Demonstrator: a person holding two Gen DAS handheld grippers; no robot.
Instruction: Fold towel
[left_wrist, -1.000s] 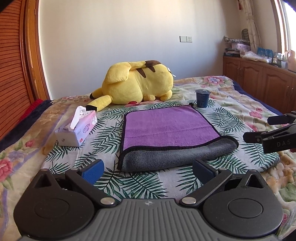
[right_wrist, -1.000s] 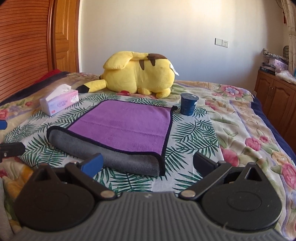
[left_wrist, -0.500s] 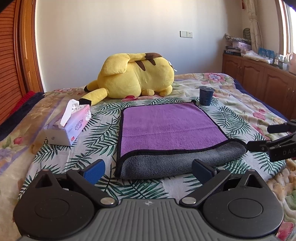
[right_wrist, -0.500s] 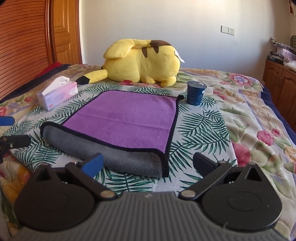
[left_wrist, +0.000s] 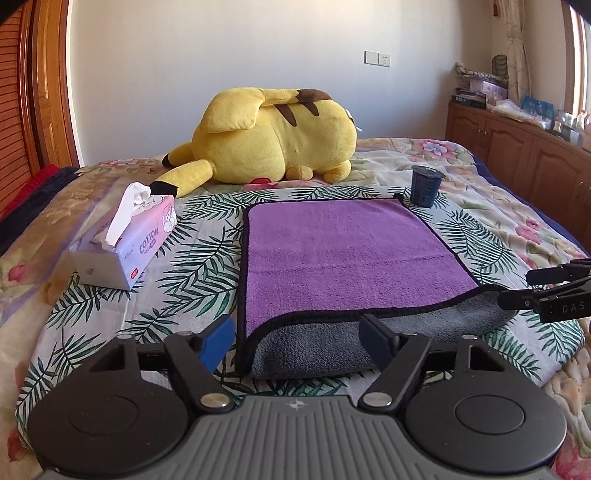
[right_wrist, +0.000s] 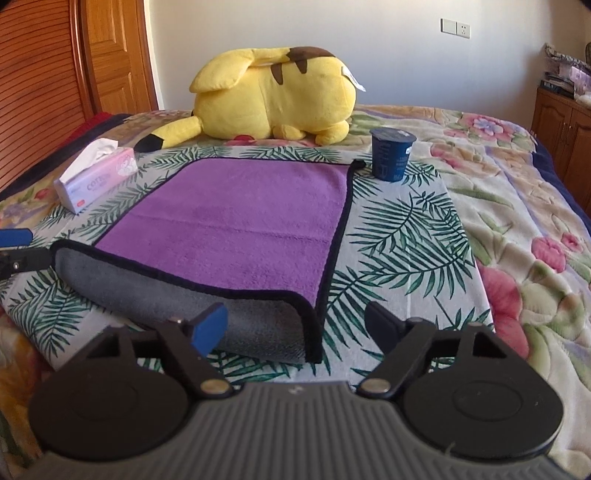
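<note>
A purple towel with a black hem and grey underside lies on the bed, its near edge rolled over so the grey side shows. It also shows in the right wrist view. My left gripper is open and empty, just in front of the towel's near left corner. My right gripper is open and empty, just in front of the near right corner. The right gripper shows at the right edge of the left wrist view.
A yellow plush toy lies behind the towel. A dark blue cup stands at the towel's far right corner. A pink tissue box sits to the left. Wooden cabinets line the right wall. The bed has a floral cover.
Both grippers have moved forward and lower toward the towel's near edge, so the towel looks closer. Both stay open. The towel has not moved.
</note>
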